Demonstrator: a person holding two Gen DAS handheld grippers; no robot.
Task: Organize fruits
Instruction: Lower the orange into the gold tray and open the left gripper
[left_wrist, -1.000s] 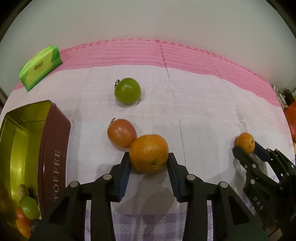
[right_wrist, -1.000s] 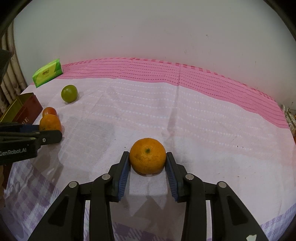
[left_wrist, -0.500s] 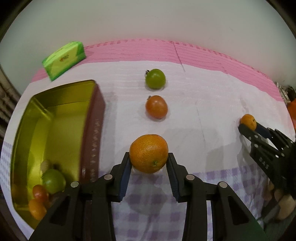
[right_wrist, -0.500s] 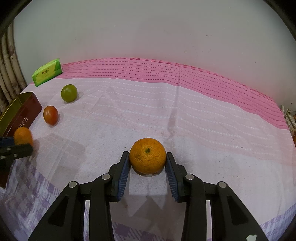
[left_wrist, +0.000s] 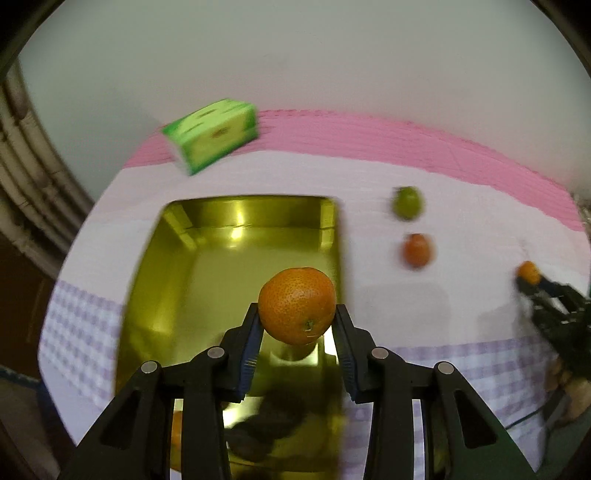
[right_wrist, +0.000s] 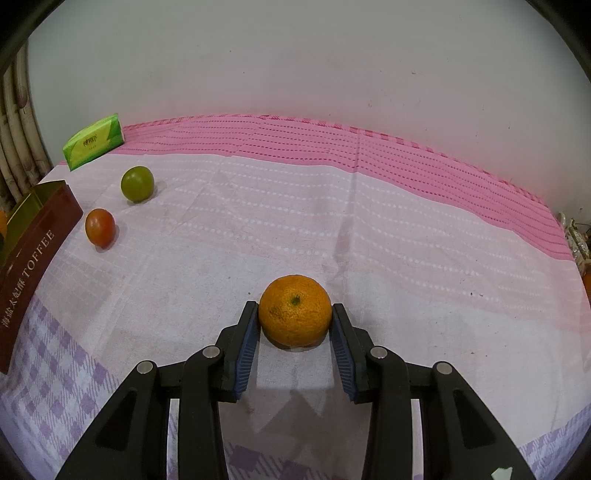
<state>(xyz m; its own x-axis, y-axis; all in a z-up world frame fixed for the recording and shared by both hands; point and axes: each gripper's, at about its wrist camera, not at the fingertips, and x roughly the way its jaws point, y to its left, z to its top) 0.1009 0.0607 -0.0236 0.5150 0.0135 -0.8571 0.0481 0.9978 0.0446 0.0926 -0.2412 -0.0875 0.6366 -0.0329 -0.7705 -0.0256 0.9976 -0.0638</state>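
Left wrist view: the left gripper (left_wrist: 297, 325) has its jaws clamped on an orange (left_wrist: 297, 304), one blue pad against each flank, and carries it in the air above the open gold-lined tin (left_wrist: 236, 218). The fruit hangs over the tin's right-hand part, just inside its right wall. Some fruit lies at the near end of the tin, mostly hidden behind the gripper and blurred. Beyond the tin a green tissue pack (left_wrist: 210, 140) lies on the pink band of the cloth-covered surface (left_wrist: 461, 206). To the right of the tin, on the cloth, sit a green fruit (left_wrist: 407, 202) and, nearer the camera, a red-orange fruit (left_wrist: 418, 250); the two are apart from each other.

Right wrist view: the right gripper (right_wrist: 294, 325) has its jaws closed on a second orange (right_wrist: 294, 315), stem end up, which rests on the cloth with a shadow directly under it. At the left edge stands the tin, its brown outer wall lettered TOFFEE, with the same red-orange and green fruits just to its right and the tissue pack behind
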